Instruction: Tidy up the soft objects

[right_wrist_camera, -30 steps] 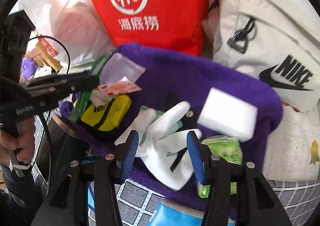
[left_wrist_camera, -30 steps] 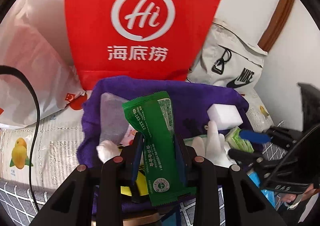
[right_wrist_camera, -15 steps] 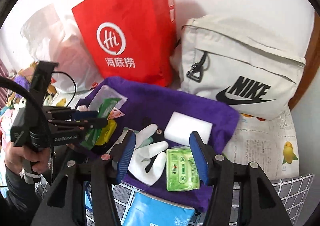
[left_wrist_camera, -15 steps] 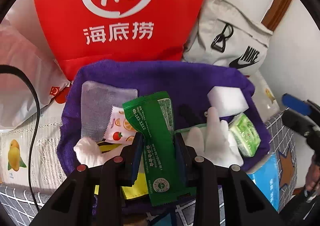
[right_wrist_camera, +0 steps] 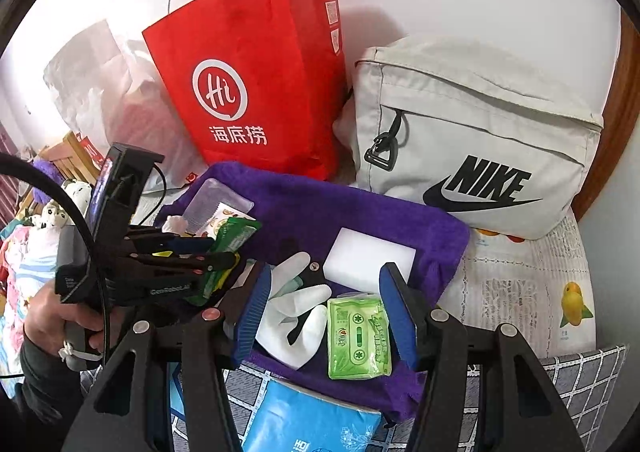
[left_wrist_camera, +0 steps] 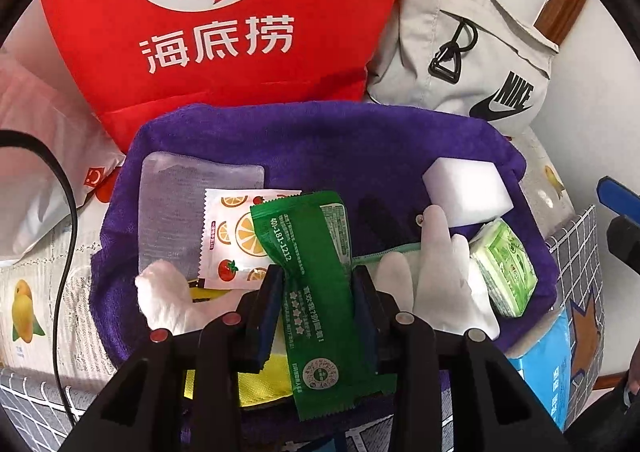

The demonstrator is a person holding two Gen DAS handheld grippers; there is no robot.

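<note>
My left gripper (left_wrist_camera: 318,288) is shut on a green wipes packet (left_wrist_camera: 316,292) and holds it above the purple towel (left_wrist_camera: 320,140). The same gripper (right_wrist_camera: 224,256) and packet (right_wrist_camera: 234,236) show at the left of the right wrist view. On the towel lie a white glove (left_wrist_camera: 436,276), a white sponge (left_wrist_camera: 466,190), a light green tissue pack (left_wrist_camera: 506,266), a fruit-print sachet (left_wrist_camera: 232,236), a clear pouch (left_wrist_camera: 172,208), a yellow cloth (left_wrist_camera: 260,380) and a white cotton wad (left_wrist_camera: 164,296). My right gripper (right_wrist_camera: 328,316) is open and empty, above the glove (right_wrist_camera: 292,316) and tissue pack (right_wrist_camera: 358,338).
A red paper bag (right_wrist_camera: 256,92) and a grey Nike bag (right_wrist_camera: 472,140) stand behind the towel (right_wrist_camera: 340,208). A clear plastic bag (right_wrist_camera: 92,84) is at the back left. A blue tissue box (right_wrist_camera: 312,424) lies at the towel's near edge. A black cable (left_wrist_camera: 64,236) hangs at the left.
My right gripper has pulled back and up from the glove, still open. My left gripper has moved forward and to the left over the towel, still shut on the green packet.
</note>
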